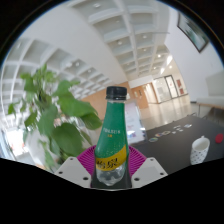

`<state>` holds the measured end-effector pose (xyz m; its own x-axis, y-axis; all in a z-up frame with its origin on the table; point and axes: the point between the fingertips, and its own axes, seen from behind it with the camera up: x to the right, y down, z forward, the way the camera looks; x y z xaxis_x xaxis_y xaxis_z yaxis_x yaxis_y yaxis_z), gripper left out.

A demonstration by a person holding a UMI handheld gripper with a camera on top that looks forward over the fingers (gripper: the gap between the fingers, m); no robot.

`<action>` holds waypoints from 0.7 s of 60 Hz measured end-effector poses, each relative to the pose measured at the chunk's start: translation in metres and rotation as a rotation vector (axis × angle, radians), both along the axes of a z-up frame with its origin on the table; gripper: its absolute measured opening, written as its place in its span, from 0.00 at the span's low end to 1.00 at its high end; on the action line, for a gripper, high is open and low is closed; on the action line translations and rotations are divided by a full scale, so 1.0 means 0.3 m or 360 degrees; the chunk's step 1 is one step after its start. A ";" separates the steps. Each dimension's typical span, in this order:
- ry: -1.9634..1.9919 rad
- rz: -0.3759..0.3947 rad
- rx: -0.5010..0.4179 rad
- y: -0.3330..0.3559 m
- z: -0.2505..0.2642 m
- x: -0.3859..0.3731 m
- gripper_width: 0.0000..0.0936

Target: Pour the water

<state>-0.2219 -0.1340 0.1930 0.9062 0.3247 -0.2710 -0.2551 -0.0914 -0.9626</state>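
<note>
here the gripper is clenched on a green bottle; its label is unreadable.

There was only one view, from the camera riding on the gripper and looking forward along its fingers, low in the frame. It sat very close to the bottle at centre. It was tilted upward, so the ceiling filled the top. A plant stood left, and the table ran away at lower right.
</note>
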 end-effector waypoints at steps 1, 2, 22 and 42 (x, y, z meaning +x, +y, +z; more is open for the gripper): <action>0.0065 0.0022 0.0002 -0.004 0.047 -0.031 0.43; 0.0146 0.0061 0.0007 0.007 0.070 -0.005 0.43; 0.1936 0.0719 -0.0205 0.070 0.441 0.255 0.43; 0.3002 0.0585 -0.0478 0.243 0.127 0.608 0.43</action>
<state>-0.0395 -0.0612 0.2311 -0.6591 0.1658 -0.7335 -0.7109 -0.4557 0.5358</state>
